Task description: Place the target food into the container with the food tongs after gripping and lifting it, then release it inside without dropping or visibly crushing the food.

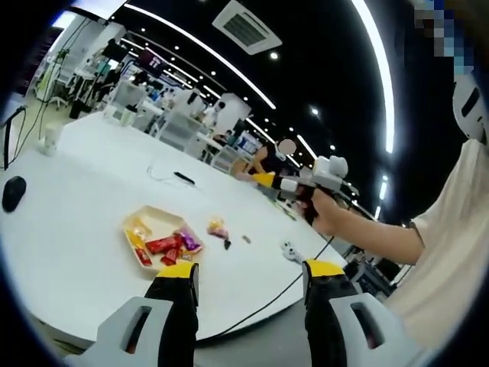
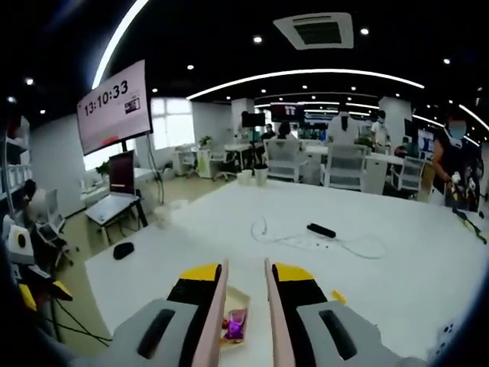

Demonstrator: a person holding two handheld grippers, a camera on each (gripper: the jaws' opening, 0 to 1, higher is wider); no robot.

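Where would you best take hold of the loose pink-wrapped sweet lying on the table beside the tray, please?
Grip the pink-wrapped sweet across its narrow middle, coming from above. It lies flat on the white table, apart from the tray, so nothing crowds its sides. Close the tongs gently, since the wrapper looks soft. Its exact shape is too small to tell, so this is a judgement.

container (image 1: 157,222): shallow cream tray, flat on the white table, holding red, yellow and purple wrapped snacks
target food (image 1: 218,228): pink-yellow wrapped piece, perhaps candy, lying just beside the tray
food tongs (image 2: 244,321): pale arms, slightly apart, over the tray
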